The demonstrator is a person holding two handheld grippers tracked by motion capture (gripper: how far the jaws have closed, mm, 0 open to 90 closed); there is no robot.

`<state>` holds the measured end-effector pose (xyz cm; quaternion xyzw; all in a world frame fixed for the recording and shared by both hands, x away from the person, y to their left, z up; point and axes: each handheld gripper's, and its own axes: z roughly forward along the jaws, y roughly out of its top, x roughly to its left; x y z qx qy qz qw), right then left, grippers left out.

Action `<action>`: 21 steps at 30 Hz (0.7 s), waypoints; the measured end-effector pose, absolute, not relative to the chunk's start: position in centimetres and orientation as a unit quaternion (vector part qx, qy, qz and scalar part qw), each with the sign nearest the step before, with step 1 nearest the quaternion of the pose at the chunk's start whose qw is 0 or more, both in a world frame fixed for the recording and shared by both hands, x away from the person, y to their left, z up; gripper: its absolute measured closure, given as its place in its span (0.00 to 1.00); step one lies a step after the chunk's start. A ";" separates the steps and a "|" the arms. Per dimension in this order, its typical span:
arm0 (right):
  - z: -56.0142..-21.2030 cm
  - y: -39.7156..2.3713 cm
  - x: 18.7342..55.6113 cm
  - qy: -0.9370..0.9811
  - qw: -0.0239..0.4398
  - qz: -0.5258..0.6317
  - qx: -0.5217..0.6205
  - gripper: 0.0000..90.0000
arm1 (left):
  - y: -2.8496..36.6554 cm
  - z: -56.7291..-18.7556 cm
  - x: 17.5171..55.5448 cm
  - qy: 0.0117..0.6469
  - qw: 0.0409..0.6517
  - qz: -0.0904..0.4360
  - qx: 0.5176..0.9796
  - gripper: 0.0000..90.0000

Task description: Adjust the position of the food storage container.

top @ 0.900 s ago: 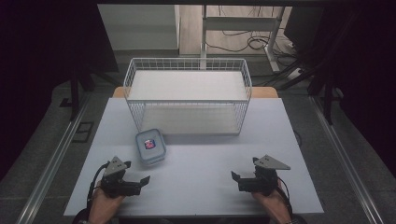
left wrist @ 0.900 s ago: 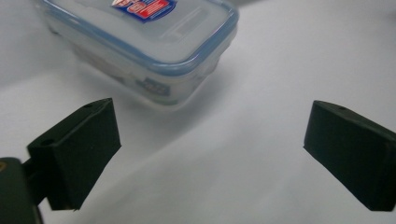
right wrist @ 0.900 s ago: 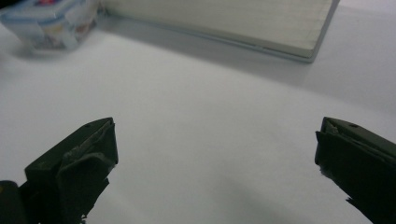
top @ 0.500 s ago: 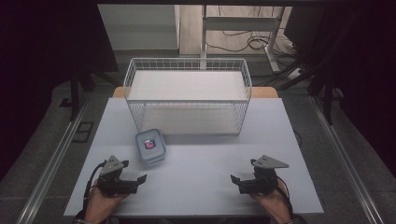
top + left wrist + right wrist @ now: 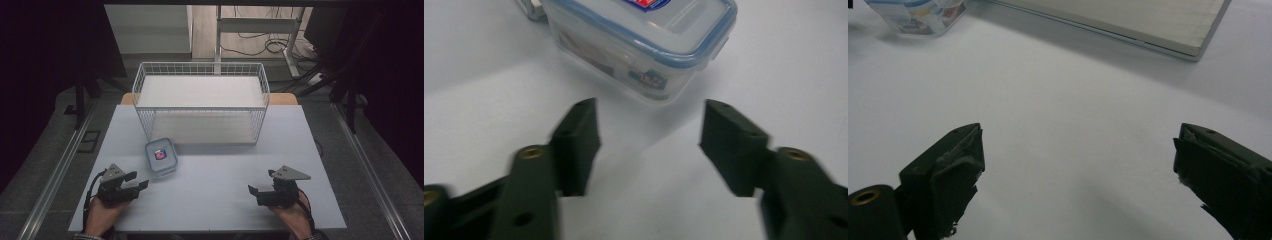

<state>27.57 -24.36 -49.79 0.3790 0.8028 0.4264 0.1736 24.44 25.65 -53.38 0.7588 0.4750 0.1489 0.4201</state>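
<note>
Left gripper (image 5: 649, 145) view: container's (image 5: 644, 42) side label, high view: lid only

Looks like a lab or test room: plain white table (image 5: 210, 195) on a grey floor, dark all round. Loose cables (image 5: 260, 44) snaking past metal desk legs (image 5: 218, 30) at twelve o'clock, floor rail (image 5: 60, 170) along nine o'clock.

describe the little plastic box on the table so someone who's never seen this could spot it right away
Find the white wire basket at the far side of the table. Just before its front left corner sits the box, ahead of the left gripper. It is clear and squarish, with a blue-rimmed snap lid and a red label.
</note>
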 end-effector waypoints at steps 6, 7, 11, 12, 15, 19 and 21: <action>-49.8 -24.3 27.6 0.805 0.182 0.423 0.374 0.11 | 25.8 -53.5 25.7 0.478 0.405 0.143 0.767 0.84; -49.7 -24.3 27.6 0.805 0.183 0.423 0.373 0.12 | 25.8 -53.6 25.9 0.477 0.401 0.142 0.769 0.89; -49.7 -24.2 27.6 0.807 0.187 0.422 0.369 0.14 | 25.6 -53.8 26.7 0.468 0.385 0.142 0.783 0.99; -49.7 -24.2 27.7 0.808 0.187 0.422 0.367 0.14 | 25.5 -53.8 26.9 0.463 0.384 0.140 0.787 1.00; -49.8 -24.0 27.7 0.810 0.188 0.417 0.367 0.15 | 24.9 -53.9 27.4 0.449 0.380 0.134 0.797 1.00; -49.7 -24.1 27.7 0.810 0.201 0.413 0.366 0.19 | 23.9 -53.9 27.8 0.434 0.374 0.132 0.809 1.00; -49.5 -24.1 27.6 0.806 0.204 0.418 0.366 0.20 | 23.4 -53.9 27.9 0.427 0.371 0.133 0.814 1.00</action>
